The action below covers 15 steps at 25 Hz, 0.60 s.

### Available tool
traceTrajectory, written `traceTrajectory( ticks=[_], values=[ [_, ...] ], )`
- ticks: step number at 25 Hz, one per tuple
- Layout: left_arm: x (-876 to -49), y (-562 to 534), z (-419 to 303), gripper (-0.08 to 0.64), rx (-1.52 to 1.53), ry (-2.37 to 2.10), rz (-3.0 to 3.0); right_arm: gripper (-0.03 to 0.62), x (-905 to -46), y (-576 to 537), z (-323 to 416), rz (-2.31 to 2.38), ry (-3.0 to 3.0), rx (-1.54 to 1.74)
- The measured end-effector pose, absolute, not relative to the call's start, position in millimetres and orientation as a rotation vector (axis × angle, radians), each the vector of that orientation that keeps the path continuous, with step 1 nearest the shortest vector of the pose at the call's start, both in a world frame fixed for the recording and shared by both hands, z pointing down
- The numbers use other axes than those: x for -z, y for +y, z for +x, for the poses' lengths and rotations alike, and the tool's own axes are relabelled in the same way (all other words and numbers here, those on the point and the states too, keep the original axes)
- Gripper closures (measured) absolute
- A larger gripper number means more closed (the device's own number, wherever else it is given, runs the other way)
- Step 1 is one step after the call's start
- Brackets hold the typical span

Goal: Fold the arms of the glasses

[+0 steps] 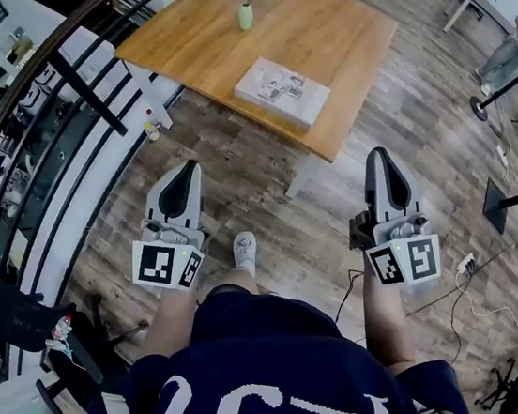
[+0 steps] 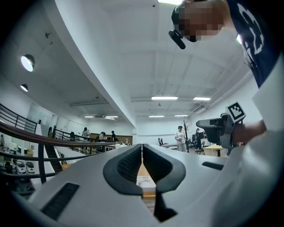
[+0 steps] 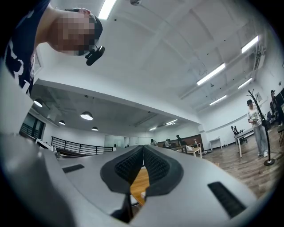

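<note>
I cannot make out any glasses in these views. In the head view my left gripper [image 1: 181,170] and right gripper [image 1: 380,153] are held side by side over the wooden floor, short of the wooden table [image 1: 331,31]. Both point toward the table. The left gripper [image 2: 142,146] has its dark ribbed pads touching at the tips, with nothing between them. The right gripper [image 3: 143,147] is likewise shut and empty. The right gripper's marker cube [image 2: 236,111] shows at the right of the left gripper view.
A flat white box or book [image 1: 282,91] lies near the table's near edge; a small vase with white flowers [image 1: 246,14] stands at its far side. A black railing [image 1: 55,96] runs along the left. A cable and power strip [image 1: 463,266] lie on the floor at right.
</note>
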<state>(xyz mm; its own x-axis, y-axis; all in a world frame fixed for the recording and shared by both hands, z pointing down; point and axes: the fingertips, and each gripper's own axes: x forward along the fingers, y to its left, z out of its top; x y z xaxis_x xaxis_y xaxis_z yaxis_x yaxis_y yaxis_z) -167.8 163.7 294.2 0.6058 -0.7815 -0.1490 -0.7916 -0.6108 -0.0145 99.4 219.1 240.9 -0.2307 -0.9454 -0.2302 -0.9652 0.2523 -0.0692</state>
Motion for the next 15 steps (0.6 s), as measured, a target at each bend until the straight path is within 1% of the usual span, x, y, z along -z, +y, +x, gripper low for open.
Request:
traceTrajectory(
  ticks=[8, 15],
  values=[
    [-281.3, 34.2, -170.6, 0.537, -0.181, 1.243, -2.739, 0.563, -234.8, 117.5, 101.6, -1.881, 2.246, -0.147],
    [-292.4, -21.5, -162.9, 0.537, -0.178, 1.212, -2.809, 0.563, -242.1, 67.0, 110.6, -1.960, 2.237, -0.113]
  ],
)
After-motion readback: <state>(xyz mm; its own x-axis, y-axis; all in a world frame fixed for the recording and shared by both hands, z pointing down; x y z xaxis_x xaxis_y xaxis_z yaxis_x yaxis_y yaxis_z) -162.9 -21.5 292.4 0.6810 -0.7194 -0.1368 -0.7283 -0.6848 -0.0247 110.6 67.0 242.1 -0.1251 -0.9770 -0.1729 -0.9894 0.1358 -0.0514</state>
